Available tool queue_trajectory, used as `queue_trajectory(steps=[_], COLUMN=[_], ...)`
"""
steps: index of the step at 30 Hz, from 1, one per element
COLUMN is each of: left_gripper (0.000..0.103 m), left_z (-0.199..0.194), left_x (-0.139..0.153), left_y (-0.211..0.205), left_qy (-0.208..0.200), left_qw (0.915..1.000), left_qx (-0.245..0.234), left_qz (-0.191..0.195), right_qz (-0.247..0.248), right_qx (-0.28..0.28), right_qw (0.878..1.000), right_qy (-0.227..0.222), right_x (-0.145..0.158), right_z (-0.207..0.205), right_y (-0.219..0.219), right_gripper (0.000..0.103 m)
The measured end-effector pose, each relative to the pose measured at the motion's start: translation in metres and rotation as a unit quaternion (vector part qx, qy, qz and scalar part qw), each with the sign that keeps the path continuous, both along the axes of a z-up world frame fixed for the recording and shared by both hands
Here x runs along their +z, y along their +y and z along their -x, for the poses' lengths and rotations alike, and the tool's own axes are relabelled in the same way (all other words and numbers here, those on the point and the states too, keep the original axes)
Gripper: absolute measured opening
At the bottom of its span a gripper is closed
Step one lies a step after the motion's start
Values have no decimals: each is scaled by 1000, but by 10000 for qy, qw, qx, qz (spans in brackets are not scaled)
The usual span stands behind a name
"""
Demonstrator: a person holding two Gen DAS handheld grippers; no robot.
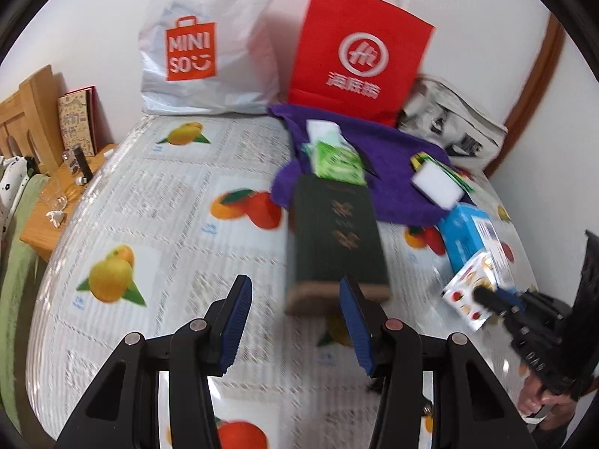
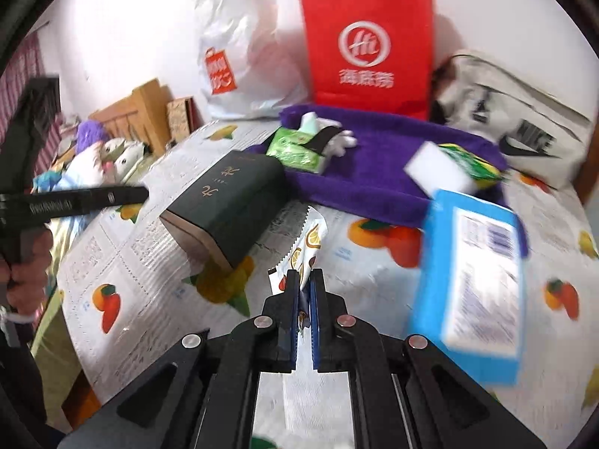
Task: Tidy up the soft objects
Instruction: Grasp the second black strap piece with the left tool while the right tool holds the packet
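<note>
Sachet [image 2: 312, 241], fruit-printed, is clamped in the right hand-held gripper [image 2: 304, 280] above the worktop's [image 1: 149, 202] near edge, between a dark box [image 2: 228, 205] and blue box [image 2: 483, 284]. Left hand-held gripper [image 1: 295, 288] hangs released, holding nothing.

We note a table [image 1: 157, 202] covered in a fruit-print cloth. Directly on it lie a dark green box [image 1: 337, 239], a purple towel [image 1: 397, 157] and a blue box [image 1: 464, 232]. At the wall edge stand a white Miniso bag [image 1: 209, 45], a red paper bag [image 1: 355, 48] and a grey printed bag [image 1: 453, 123].
</note>
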State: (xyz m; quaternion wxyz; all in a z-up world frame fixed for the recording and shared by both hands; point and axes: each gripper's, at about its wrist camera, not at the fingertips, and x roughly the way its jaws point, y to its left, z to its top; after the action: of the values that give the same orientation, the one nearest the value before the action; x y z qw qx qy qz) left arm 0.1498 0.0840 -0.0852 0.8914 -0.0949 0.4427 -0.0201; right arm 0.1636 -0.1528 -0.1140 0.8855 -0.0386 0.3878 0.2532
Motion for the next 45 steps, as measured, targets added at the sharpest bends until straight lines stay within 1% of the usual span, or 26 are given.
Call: queue_trajectory(steps=[4,9,12,17,22,24,27,29,33,37,40,42,45], left_gripper=[46,46,46,46,46,46,46,46,46,46,46,46,46], left_z=[14,33,44,57,60,59,52,46,36,35,43,45,43], left_x=[-9,-23,-36,-57,-74,-75,-77,-77,-77,-77,-77,-79,-79], left_y=[-21,-43,-53,-71,-87,-92,-97,-102,-116,-126,-135,-138,-143], left_qy=[128,295,429,674,886,777,719,679,537,617,652,594,562], left_qw=[9998,9991,9985,9963,9934,9943,9940,9940,9943,9936,9917,9918,9919], left_qx=[-147,-290,-346,-523,-692,-707,-718,-746,-886,-944,-923,-839,-739], left_qz=[14,-14,45,40,212,174,406,419,263,-106,-620,-762,-865], right_qz=[-194,-308,-411,-439,-509,-506,-588,-683,-746,-762,-784,-832,-835], right_qx=[-328,-655,-792,-986,-1144,-1166,-1148,-1150,-1168,-1145,-1107,-1092,-1050], right_qw=[9993,9974,9960,9941,9918,9915,9911,9902,9893,9894,9898,9896,9900], right_qy=[-57,-33,30,113,245,275,339,395,461,477,435,429,436], right_x=[11,10,4,-12,-26,-30,-36,-39,-44,-44,-42,-43,-43], right_z=[25,49,61,72,79,81,82,81,79,79,81,82,85], right_y=[-31,-63,-79,-97,-111,-115,-120,-124,-127,-128,-127,-126,-124], right_gripper=[6,6,6,6,6,6,6,6,6,6,6,6,6])
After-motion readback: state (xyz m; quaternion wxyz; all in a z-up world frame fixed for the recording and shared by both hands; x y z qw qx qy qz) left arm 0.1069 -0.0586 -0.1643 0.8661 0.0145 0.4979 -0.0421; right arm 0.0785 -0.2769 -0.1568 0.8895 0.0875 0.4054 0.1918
